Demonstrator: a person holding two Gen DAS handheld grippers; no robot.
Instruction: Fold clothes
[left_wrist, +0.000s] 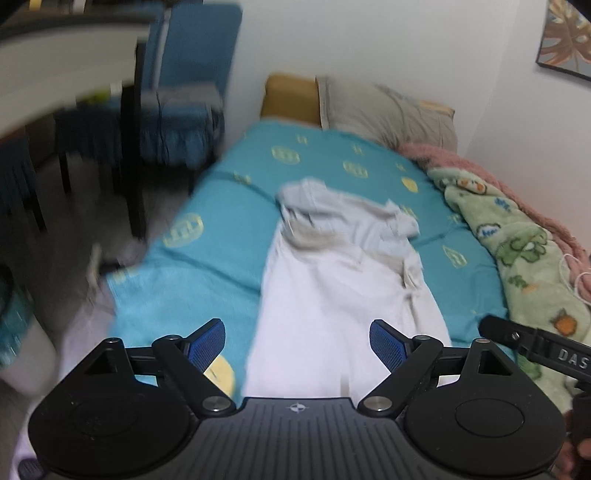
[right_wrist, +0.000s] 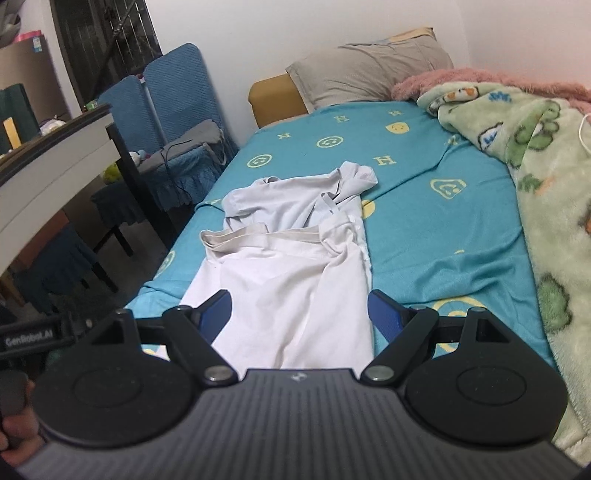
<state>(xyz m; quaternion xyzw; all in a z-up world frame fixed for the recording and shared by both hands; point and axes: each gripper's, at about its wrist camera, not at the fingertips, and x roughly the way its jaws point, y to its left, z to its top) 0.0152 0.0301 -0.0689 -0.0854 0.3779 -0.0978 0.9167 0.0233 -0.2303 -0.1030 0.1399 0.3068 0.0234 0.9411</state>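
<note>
A white shirt lies lengthwise on the teal bedsheet, its sides folded inward and its collar end bunched at the far side. My left gripper hangs open above the shirt's near hem, blue pads wide apart, nothing between them. My right gripper is open too, held above the same near end, its pads clear of the cloth. The right gripper's arm shows at the right edge of the left wrist view, and the left one's at the left edge of the right wrist view.
A green cartoon blanket over a pink one fills the bed's right side. A grey pillow lies at the head by the wall. Left of the bed stand blue-covered chairs and a white-edged table.
</note>
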